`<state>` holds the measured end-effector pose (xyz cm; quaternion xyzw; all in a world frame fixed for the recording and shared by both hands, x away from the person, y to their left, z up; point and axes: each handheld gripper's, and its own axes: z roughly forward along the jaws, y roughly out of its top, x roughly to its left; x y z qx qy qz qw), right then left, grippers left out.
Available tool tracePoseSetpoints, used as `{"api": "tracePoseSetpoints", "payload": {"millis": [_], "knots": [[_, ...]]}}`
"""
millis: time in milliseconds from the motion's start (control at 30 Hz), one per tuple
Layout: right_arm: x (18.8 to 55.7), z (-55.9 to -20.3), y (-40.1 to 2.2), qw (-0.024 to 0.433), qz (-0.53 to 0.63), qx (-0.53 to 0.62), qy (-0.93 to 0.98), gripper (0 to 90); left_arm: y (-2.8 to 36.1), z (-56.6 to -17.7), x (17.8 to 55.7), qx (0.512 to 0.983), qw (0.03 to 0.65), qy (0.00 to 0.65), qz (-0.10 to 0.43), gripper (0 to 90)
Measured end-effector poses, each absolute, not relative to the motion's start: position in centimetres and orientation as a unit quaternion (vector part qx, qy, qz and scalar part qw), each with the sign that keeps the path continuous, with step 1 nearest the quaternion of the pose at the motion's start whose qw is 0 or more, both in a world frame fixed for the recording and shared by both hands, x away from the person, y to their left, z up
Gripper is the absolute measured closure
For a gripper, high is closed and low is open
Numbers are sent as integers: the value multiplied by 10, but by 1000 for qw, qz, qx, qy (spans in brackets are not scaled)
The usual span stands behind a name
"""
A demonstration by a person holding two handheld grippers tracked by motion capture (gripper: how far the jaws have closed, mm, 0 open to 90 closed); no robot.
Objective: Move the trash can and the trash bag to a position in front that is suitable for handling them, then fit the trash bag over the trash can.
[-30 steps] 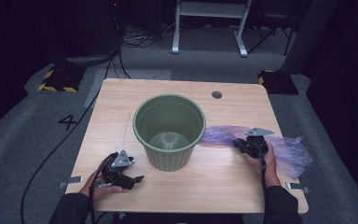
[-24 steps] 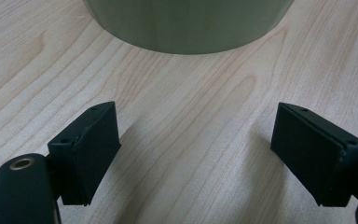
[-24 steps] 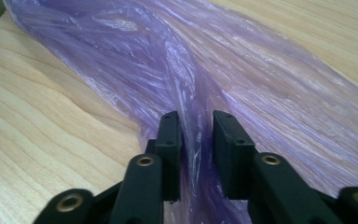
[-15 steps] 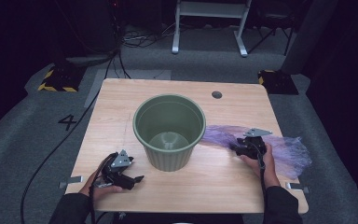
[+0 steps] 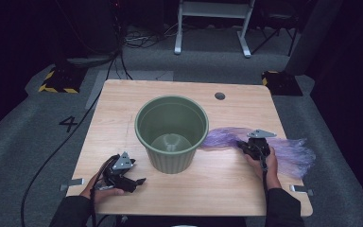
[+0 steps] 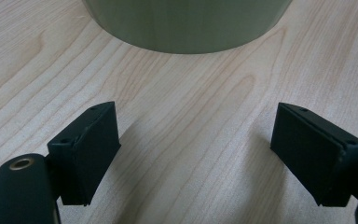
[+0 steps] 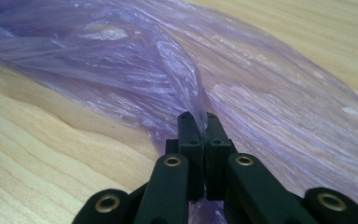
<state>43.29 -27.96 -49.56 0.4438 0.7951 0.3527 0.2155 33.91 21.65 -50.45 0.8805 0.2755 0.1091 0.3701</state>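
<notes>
Between pressed-together right gripper (image 7: pixel 200 122) jaws: fold of purple plastic bag (image 7: pixel 121 70), pinched, lying on table (image 7: pixel 37 154).

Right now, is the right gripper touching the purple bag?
Touching: the right gripper view shows the right gripper shut, a fold of the bag pinched between its jaws.

A single digit "4" (image 5: pixel 69 124) can be read in the high view, marked in dark paint on the grey floor (image 5: pixel 28 142) to the left of the tabletop (image 5: pixel 123 109). No other text, label or brand is legible anywhere.
</notes>
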Motion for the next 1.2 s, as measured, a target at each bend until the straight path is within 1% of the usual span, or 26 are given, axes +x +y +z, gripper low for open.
{"api": "tracePoseSetpoints", "payload": {"millis": [133,333,567,1200], "knots": [[431,-490,-283,224,363,447,786,899,217,-505,339,881,370,275,109,148],[424,-472,-294,246,404,447,759,900,217,-505,339,881,370,275,108,148],[417,-457,-302,258,436,446,738,900,217,-505,339,880,371,274,108,149],[403,-425,-296,279,484,419,715,900,217,-505,339,880,371,274,109,150]]}}
